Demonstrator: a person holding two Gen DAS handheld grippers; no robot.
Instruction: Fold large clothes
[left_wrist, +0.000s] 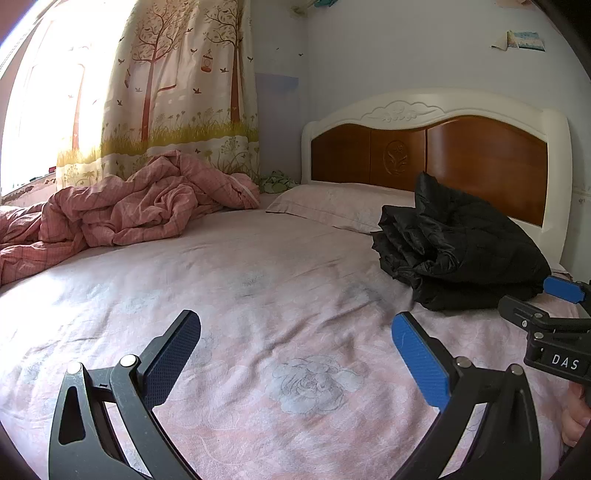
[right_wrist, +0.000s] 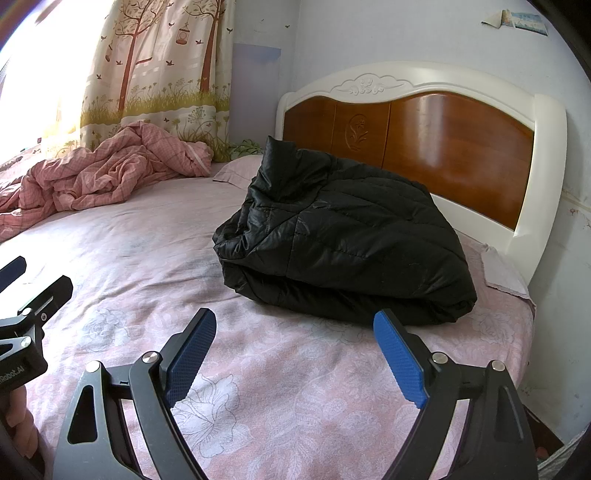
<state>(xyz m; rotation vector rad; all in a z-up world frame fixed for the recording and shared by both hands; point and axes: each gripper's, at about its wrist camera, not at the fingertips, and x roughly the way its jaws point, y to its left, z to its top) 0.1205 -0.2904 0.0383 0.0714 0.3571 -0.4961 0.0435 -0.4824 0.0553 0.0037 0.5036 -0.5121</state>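
Both tongs hang wide apart over the pink floral sheet (left_wrist: 258, 280), left gripper (left_wrist: 295, 354) and right gripper (right_wrist: 295, 354) holding nothing. Just ahead of the right one, the black quilted jacket (right_wrist: 343, 240) sits folded near the headboard (right_wrist: 443, 136); pink duvet (left_wrist: 129, 206) bunched far left.

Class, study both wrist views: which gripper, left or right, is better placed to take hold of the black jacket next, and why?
Probably the right gripper: its open jaws face the black jacket directly, just short of its near edge. The left gripper, also open, faces bare bedsheet, with the jacket well off to its right.
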